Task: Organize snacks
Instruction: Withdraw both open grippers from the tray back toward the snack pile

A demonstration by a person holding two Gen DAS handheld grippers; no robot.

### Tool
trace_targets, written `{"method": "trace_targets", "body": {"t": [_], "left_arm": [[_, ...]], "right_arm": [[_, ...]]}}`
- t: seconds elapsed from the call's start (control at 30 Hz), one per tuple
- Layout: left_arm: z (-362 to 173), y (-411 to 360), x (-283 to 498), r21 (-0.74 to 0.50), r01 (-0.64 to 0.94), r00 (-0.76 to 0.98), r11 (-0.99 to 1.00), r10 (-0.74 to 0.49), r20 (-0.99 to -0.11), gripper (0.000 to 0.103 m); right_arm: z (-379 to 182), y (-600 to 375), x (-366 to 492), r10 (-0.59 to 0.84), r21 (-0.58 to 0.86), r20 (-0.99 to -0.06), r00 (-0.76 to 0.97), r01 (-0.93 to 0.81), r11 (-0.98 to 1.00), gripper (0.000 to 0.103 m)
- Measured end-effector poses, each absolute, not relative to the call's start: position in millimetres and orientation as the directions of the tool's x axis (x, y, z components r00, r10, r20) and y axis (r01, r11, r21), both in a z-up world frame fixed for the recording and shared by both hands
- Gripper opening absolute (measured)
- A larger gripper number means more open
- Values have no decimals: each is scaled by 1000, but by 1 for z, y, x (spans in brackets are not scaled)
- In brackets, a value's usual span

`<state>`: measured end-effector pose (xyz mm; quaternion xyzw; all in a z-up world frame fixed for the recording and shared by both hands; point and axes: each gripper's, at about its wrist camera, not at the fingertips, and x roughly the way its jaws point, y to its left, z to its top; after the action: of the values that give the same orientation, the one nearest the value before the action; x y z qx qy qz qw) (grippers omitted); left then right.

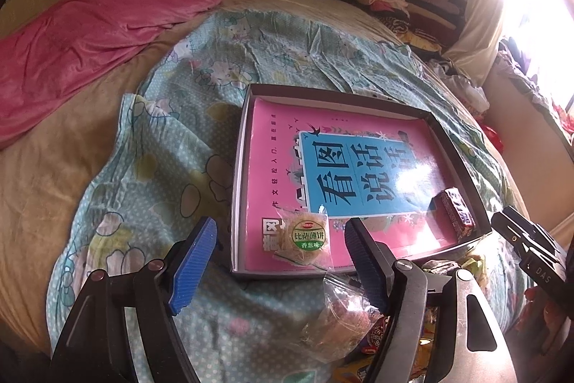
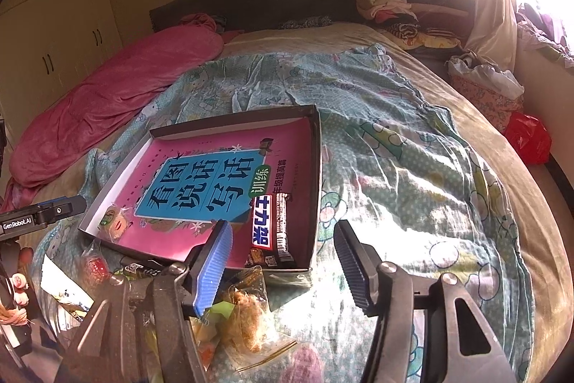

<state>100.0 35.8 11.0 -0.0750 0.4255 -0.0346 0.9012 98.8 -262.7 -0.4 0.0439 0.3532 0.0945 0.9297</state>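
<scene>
Snacks are going into the shallow box (image 1: 462, 164) that lies on the patterned sheet (image 1: 172, 139), a pink book (image 1: 272, 139) covering its floor. Two are already inside: a round cracker packet (image 1: 307, 239) in the box's near-left corner and a dark chocolate bar (image 2: 273, 225) along its right wall. Both lie flat and neither is touched by a tool.

Left gripper (image 1: 281, 253) hovers over the near-left corner of the box with its jaws spread wide and nothing between them; the cracker packet sits below the gap, free. Right gripper (image 2: 281, 261) hangs over the near-right corner, jaws likewise apart and empty, with the chocolate bar just beyond its left pad.

Just outside the box's near wall lies the rest of the pile: a clear bag of brown pastry (image 1: 340, 318), a bag with a crumbly yellow cake (image 2: 247, 311), and other wrappers I cannot make out.

My judgement: the next pick comes from that pile. Go for the clear bags at a firm spot, not the loose plastic edge, which would slip. Lift clear of the box wall before crossing it, and set each snack beside those already placed rather than on top, so the row stays tidy.
</scene>
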Motion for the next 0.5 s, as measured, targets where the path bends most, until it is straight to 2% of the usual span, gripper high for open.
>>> {"method": "trace_targets", "body": {"t": [0.5], "left_arm": [[26, 47, 89, -172, -12, 666, 985, -121, -736, 76]], "right_arm": [[19, -262, 87, 243, 163, -567, 787, -182, 970, 63]]}}
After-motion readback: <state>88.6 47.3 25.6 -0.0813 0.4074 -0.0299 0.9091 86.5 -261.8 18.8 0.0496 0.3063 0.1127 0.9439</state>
